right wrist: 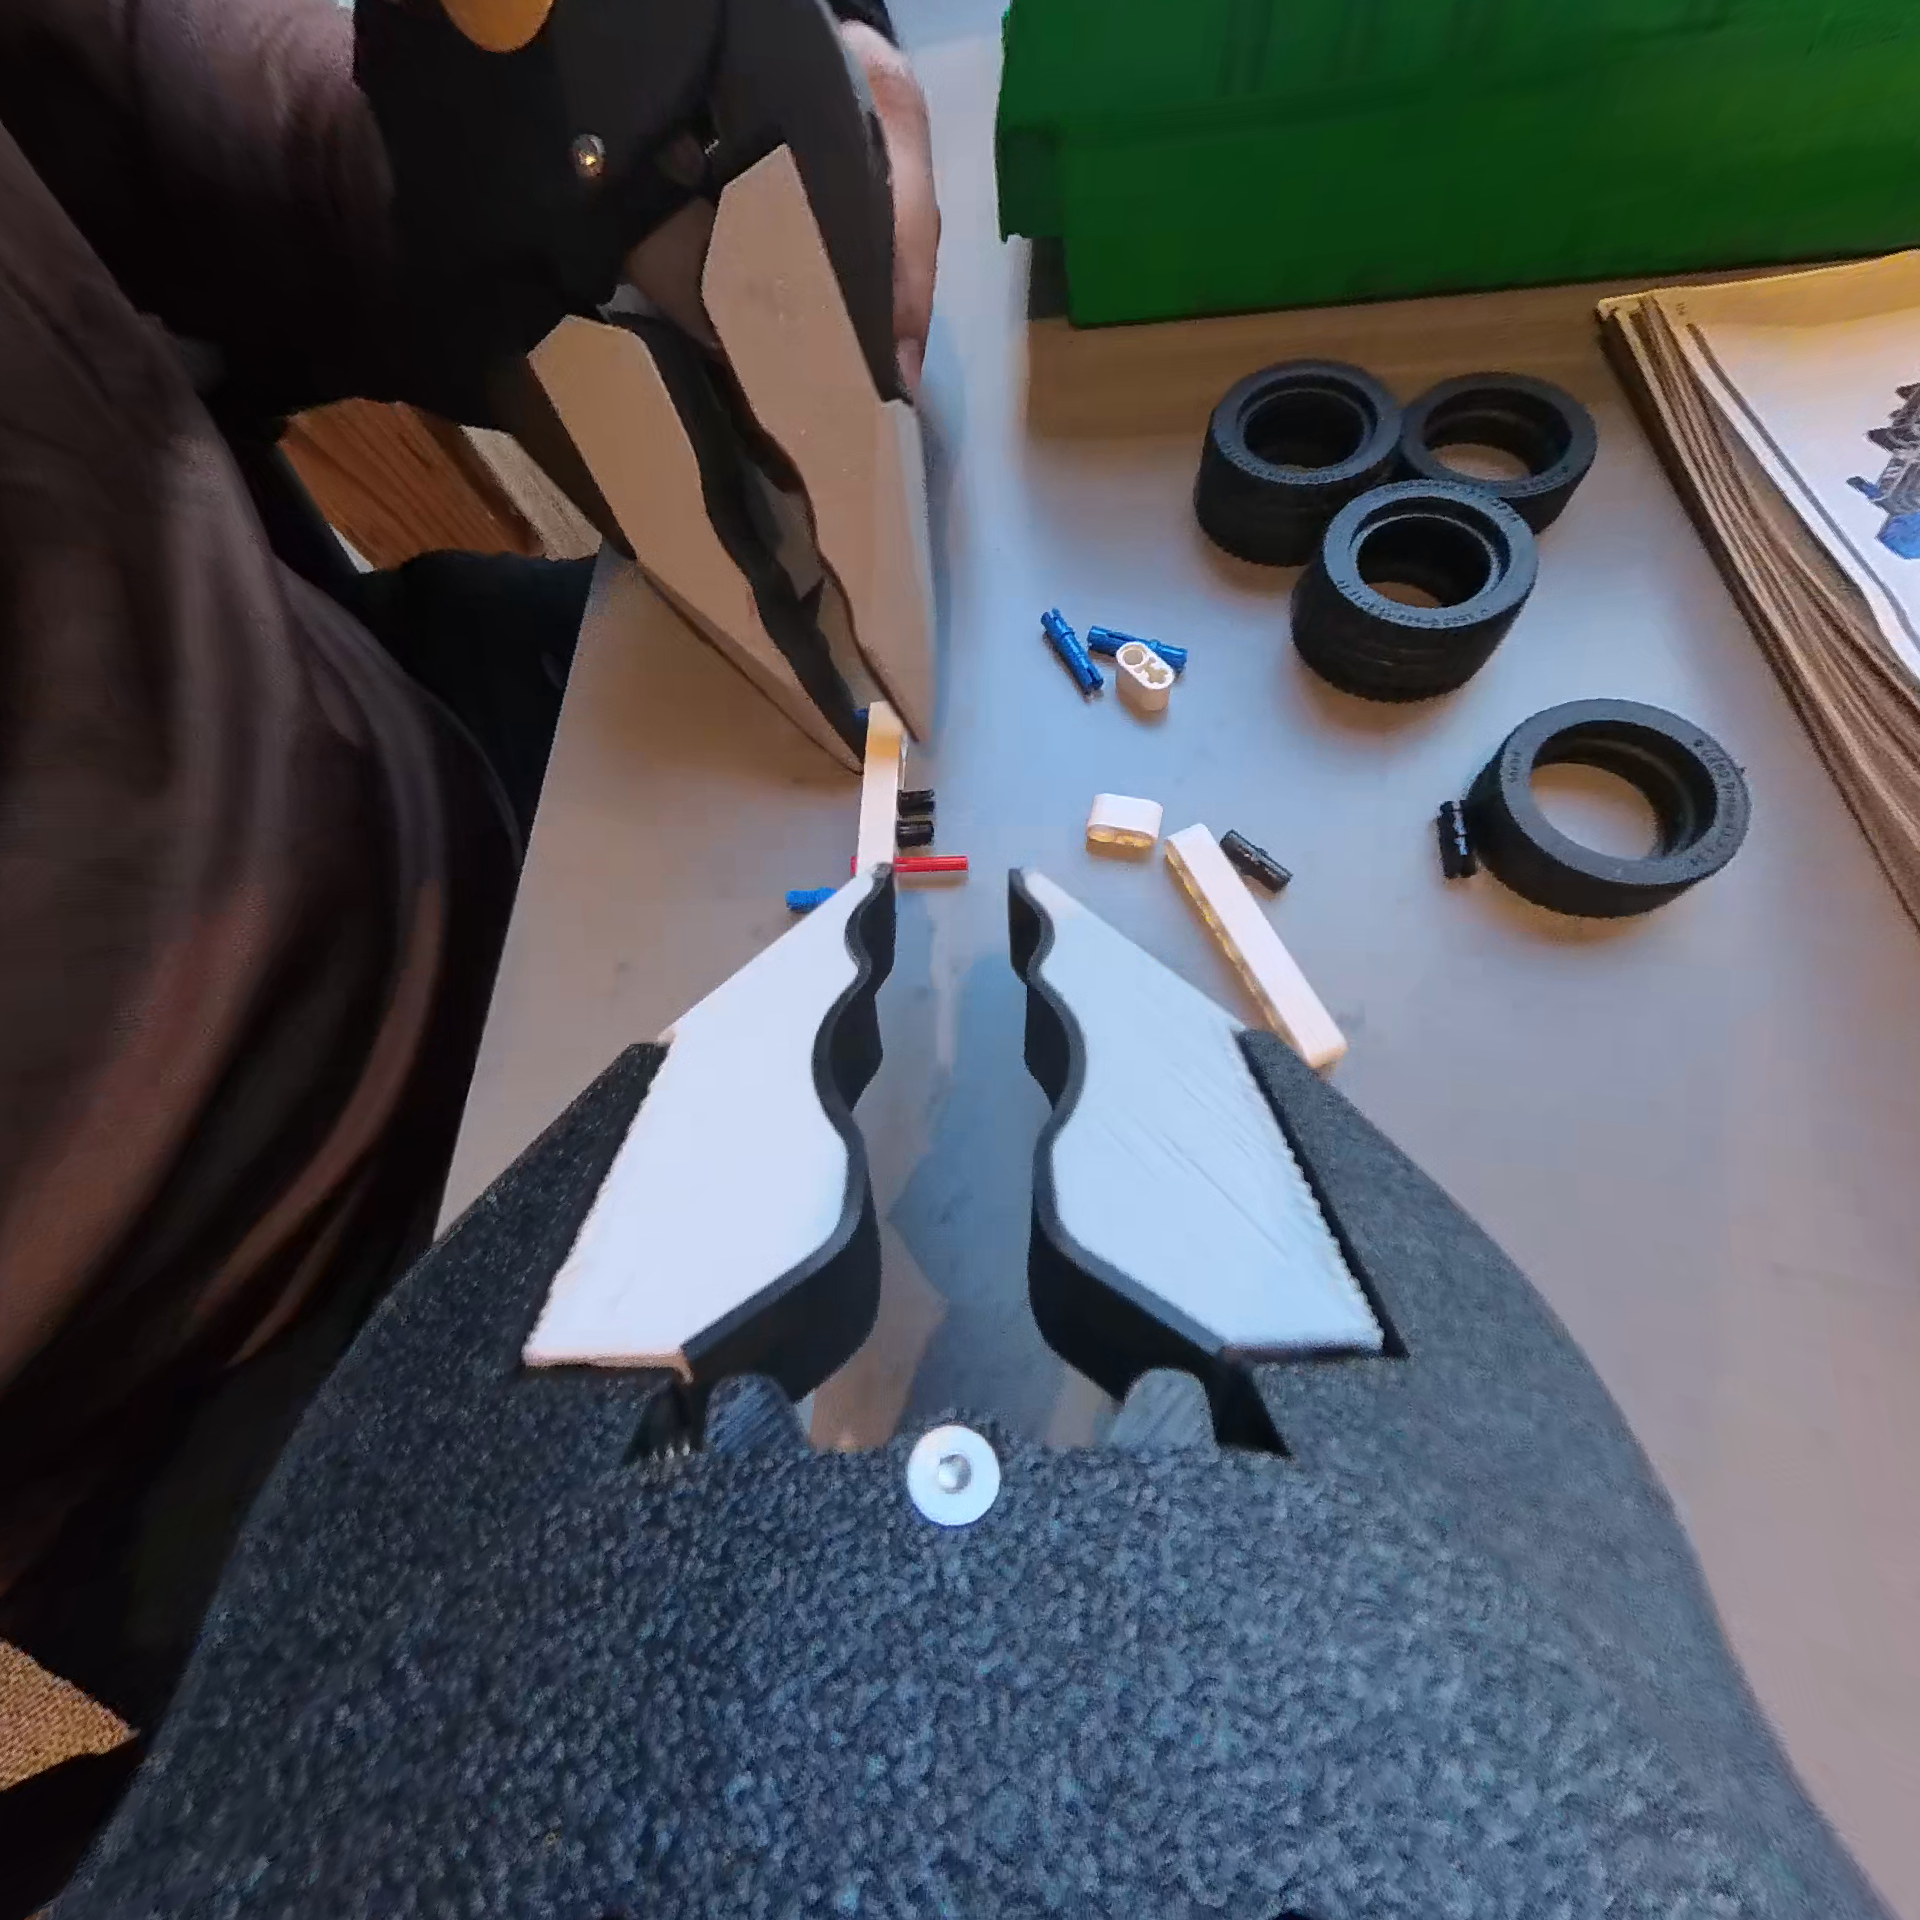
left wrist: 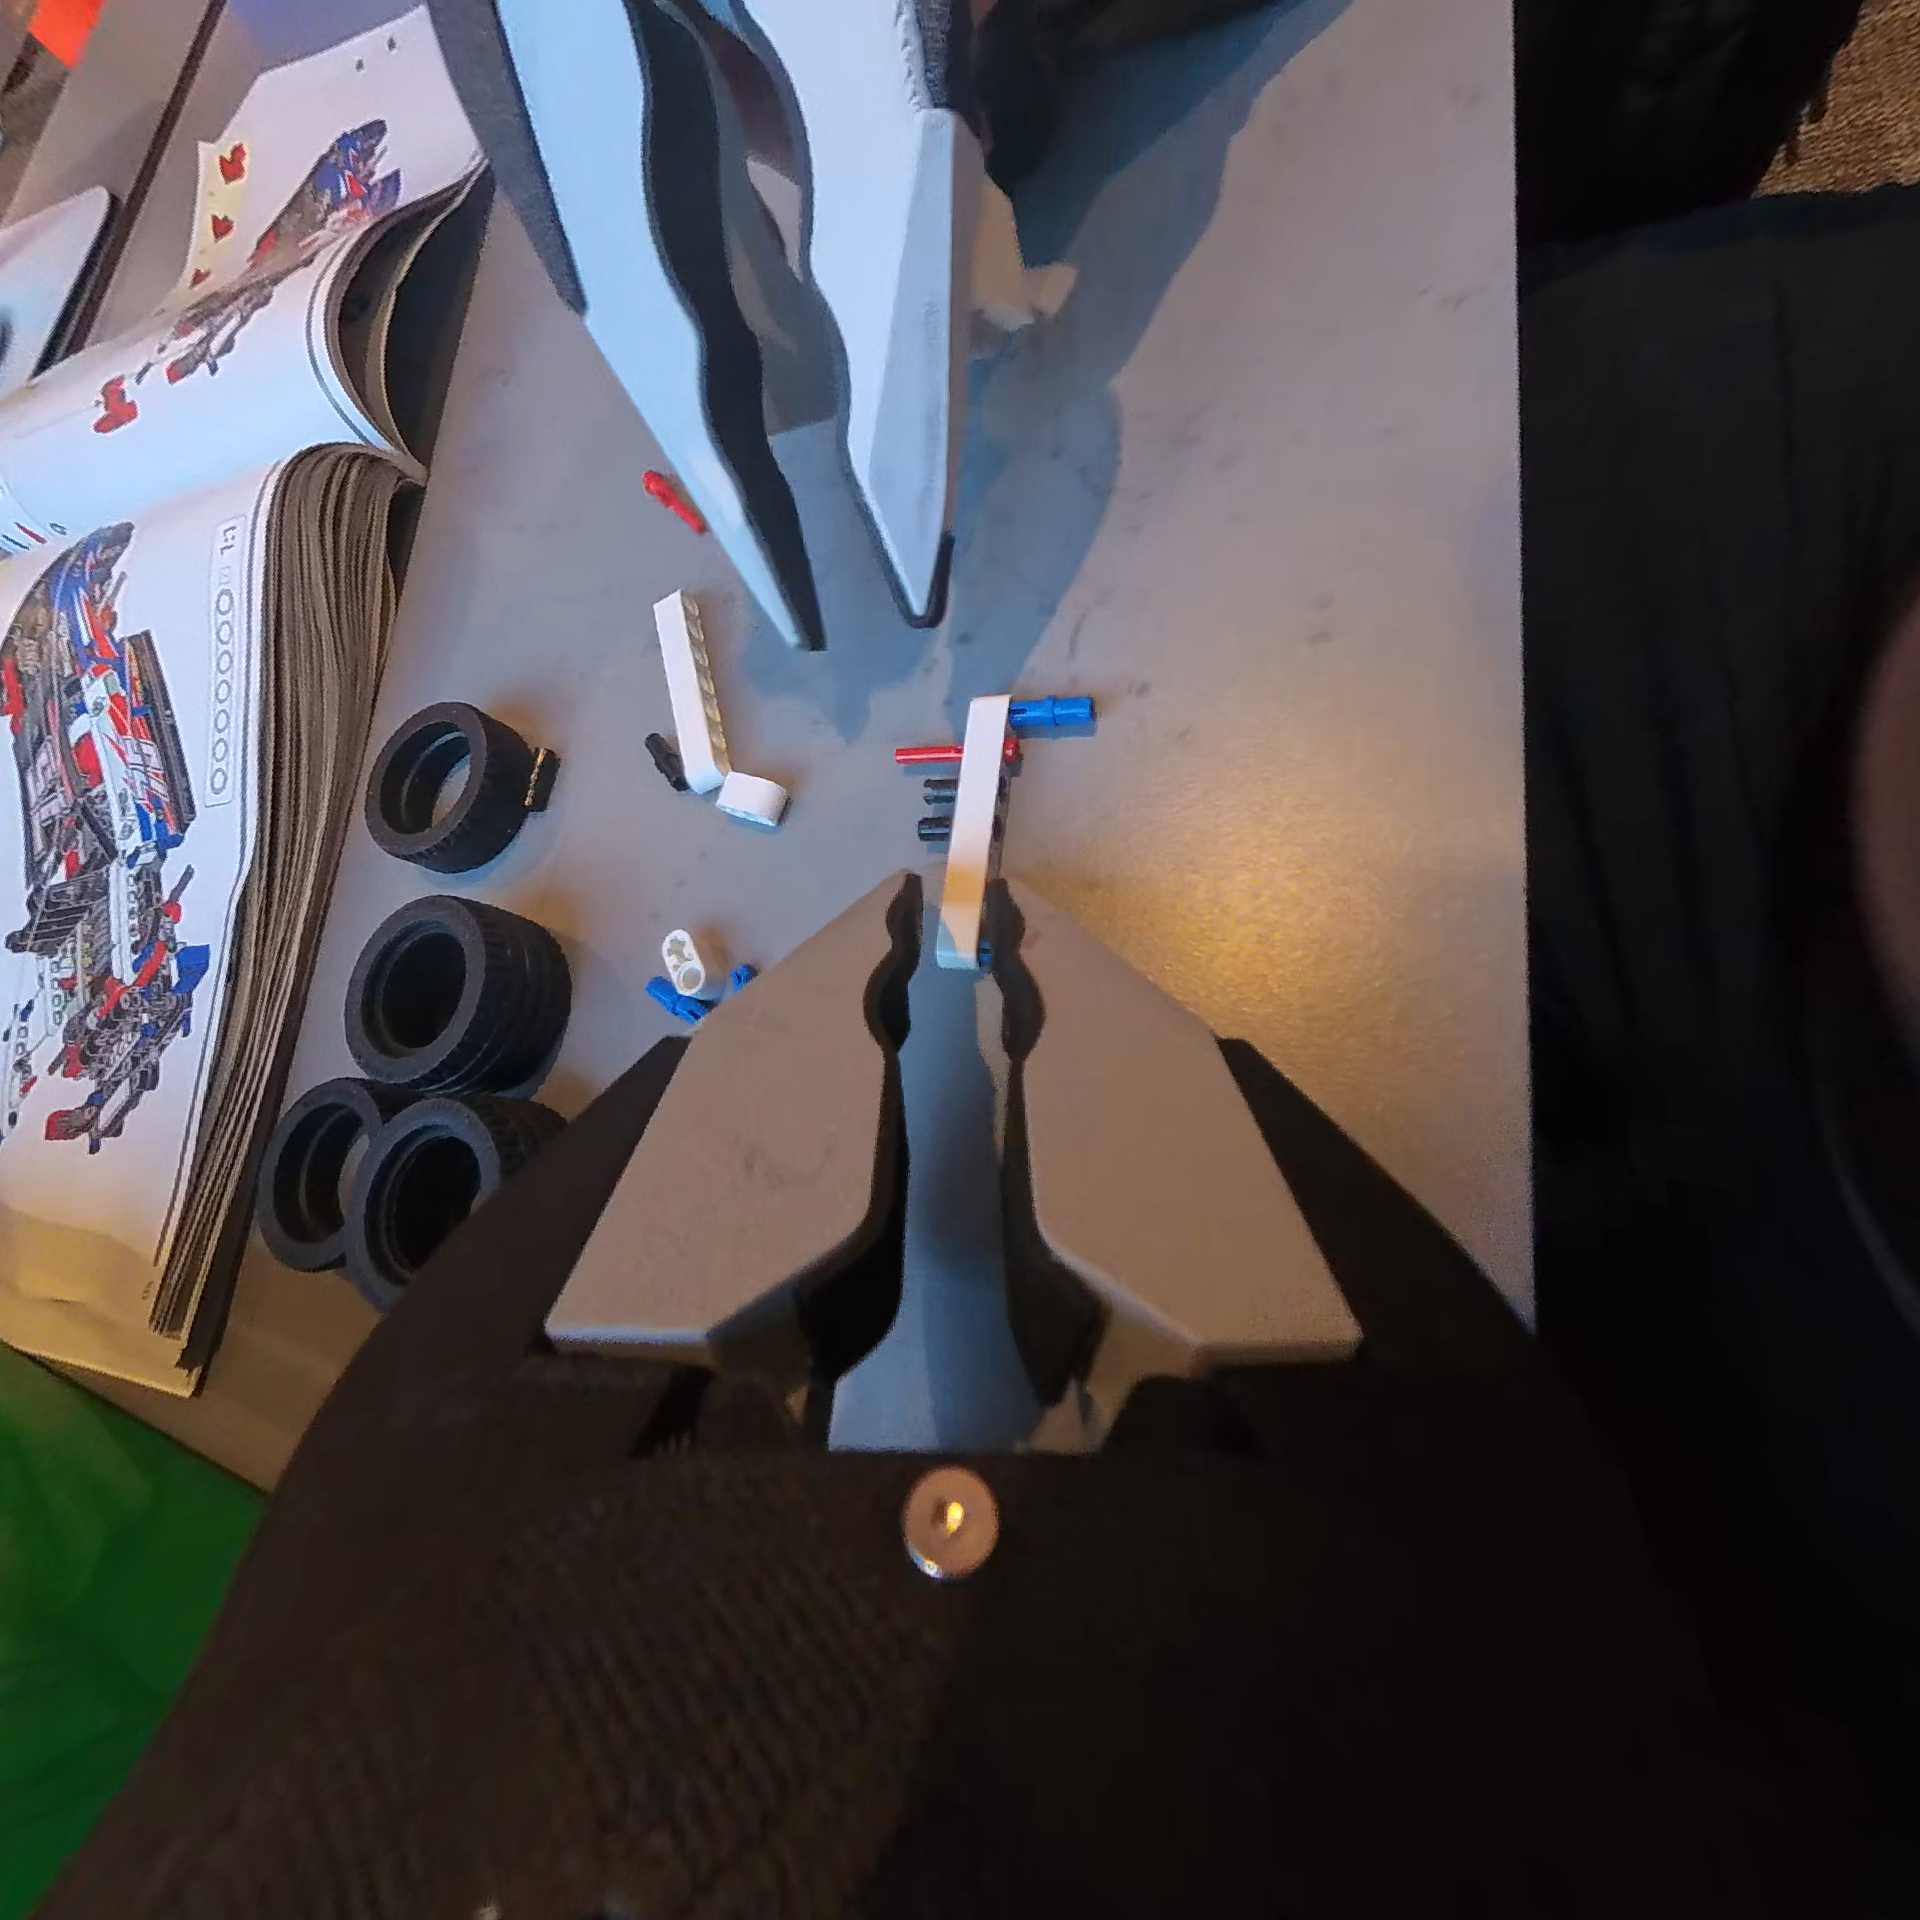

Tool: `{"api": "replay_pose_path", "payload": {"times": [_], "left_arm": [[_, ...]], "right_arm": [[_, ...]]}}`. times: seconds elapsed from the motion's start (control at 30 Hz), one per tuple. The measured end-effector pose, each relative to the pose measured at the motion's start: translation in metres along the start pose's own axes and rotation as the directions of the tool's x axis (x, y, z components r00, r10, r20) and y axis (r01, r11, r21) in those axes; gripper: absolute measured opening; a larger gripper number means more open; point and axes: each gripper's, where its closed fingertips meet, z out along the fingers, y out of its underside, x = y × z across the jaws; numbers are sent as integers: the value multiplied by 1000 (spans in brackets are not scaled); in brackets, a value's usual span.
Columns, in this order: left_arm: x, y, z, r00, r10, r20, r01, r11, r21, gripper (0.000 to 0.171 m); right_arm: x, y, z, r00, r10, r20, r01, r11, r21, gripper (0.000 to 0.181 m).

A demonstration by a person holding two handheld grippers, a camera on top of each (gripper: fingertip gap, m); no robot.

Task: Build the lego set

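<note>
My left gripper (left wrist: pixel 956 888) is shut on one end of a white beam (left wrist: pixel 975 800) that stands on edge just above the grey table (left wrist: pixel 1247 520). The beam carries a red axle (left wrist: pixel 925 755), two black pins (left wrist: pixel 935 805) and a blue pin (left wrist: pixel 1055 712). My right gripper (right wrist: pixel 953 878) is open and empty, facing the beam's (right wrist: pixel 881 800) free end, with its left fingertip close beside it. The red axle (right wrist: pixel 930 862) pokes out just ahead of the gap. The right gripper (left wrist: pixel 871 623) and the left gripper (right wrist: pixel 891 743) each show in the other view.
A second white beam (right wrist: pixel 1252 945), a short white liftarm (right wrist: pixel 1122 826), a black pin (right wrist: pixel 1255 857), a white connector (right wrist: pixel 1143 675) and blue pins (right wrist: pixel 1070 649) lie loose. Several black tyres (right wrist: pixel 1413 582) sit beside an open instruction book (left wrist: pixel 125 831). A red pin (left wrist: pixel 670 499) lies apart. A green bin (right wrist: pixel 1455 135) stands behind. The table edge (left wrist: pixel 1519 935) is near. My right fingertips sit around 5 centimetres from my left ones. The white connector (right wrist: pixel 1143 675) is about 5 centimetres from my left fingertips. My left wrist view (left wrist: pixel 697 971) looks at it from another angle.
</note>
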Motion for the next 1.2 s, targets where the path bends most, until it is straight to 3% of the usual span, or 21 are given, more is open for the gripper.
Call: {"api": "replay_pose_path", "payload": {"times": [0.53, 1.2], "left_arm": [[-10, 1, 0, 998, -48, 36, 48, 999, 1, 27], [-15, -6, -7, 994, -104, 15, 103, 993, 64, 31]], "right_arm": [[-17, 19, 13, 993, -117, 28, 119, 983, -139, 13], [-30, 17, 14, 989, -101, 112, 115, 985, -127, 12]]}}
